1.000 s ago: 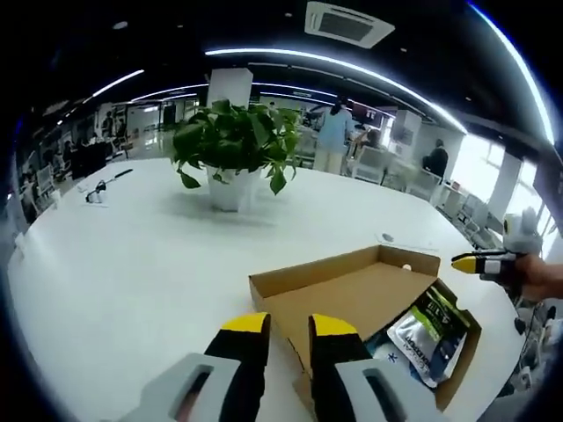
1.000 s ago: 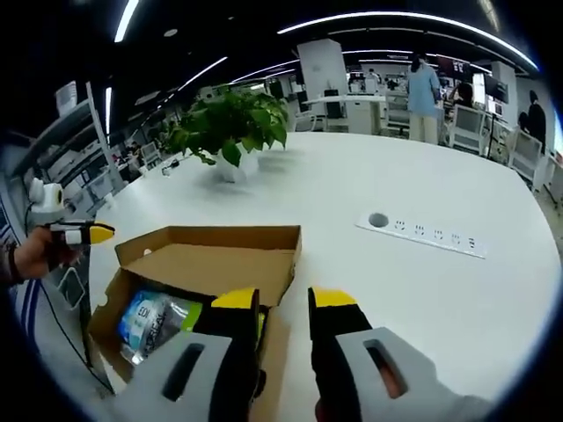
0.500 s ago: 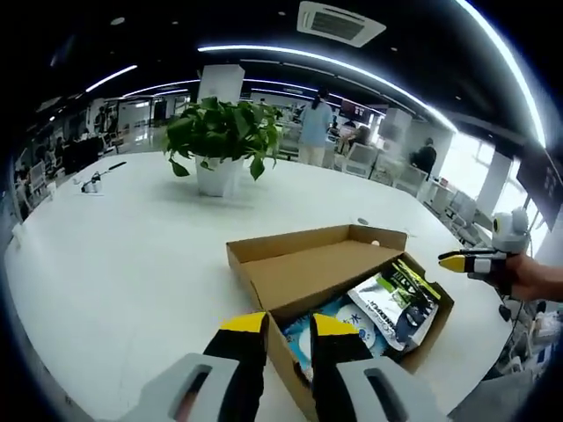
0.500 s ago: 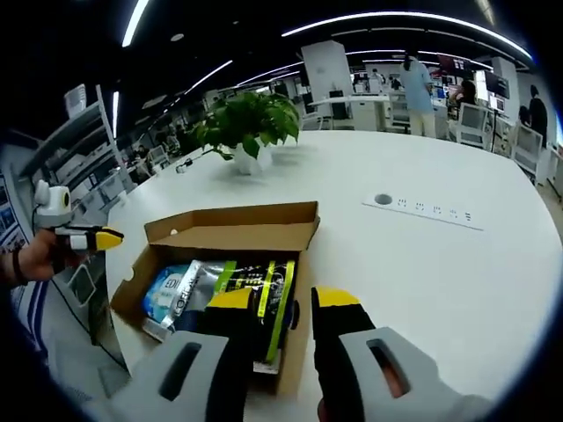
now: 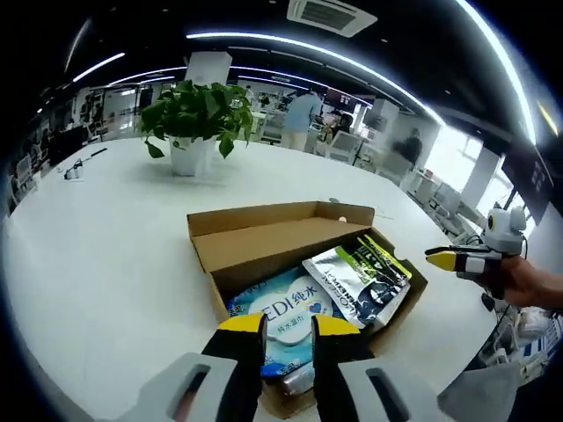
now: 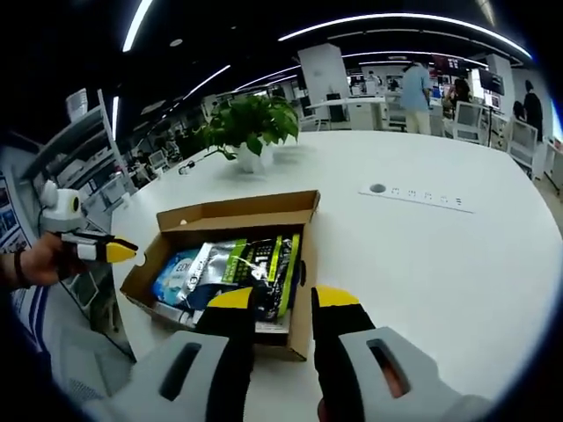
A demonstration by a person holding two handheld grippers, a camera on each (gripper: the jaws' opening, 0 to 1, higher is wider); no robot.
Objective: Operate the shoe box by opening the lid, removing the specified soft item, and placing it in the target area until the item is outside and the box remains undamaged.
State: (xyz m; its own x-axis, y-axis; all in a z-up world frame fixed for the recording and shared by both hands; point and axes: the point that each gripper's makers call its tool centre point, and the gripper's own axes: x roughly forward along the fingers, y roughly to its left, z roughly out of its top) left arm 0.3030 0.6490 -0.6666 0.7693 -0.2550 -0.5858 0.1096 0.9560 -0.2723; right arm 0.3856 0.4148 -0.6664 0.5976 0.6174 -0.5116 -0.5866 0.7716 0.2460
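An open cardboard shoe box (image 5: pixel 264 246) lies on the white table (image 5: pixel 97 264), its lid flap folded back on the far side. Inside lie soft packs: a blue-and-white wipes pack (image 5: pixel 281 312) and a silver, green and black pouch (image 5: pixel 361 281). My left gripper (image 5: pixel 288 327) hovers over the box's near edge, open, with nothing between its jaws. My right gripper (image 6: pixel 283 303) hangs above the box (image 6: pixel 246 211) from the opposite side, open and empty, over the pouch (image 6: pixel 255 264). The right gripper (image 5: pixel 449 258) and the left gripper (image 6: pixel 114 251) each appear in the other's view, in a hand.
A potted green plant (image 5: pixel 189 119) stands further back on the table, also seen as the plant (image 6: pixel 251 127). A socket strip (image 6: pixel 422 198) is set into the tabletop. The table edge (image 6: pixel 123 325) runs close to the box. People stand among desks far behind.
Both views have risen and tipped over the box, so its inside and the packs now show in full. The box and lid lie as before. Both grippers keep the same gap.
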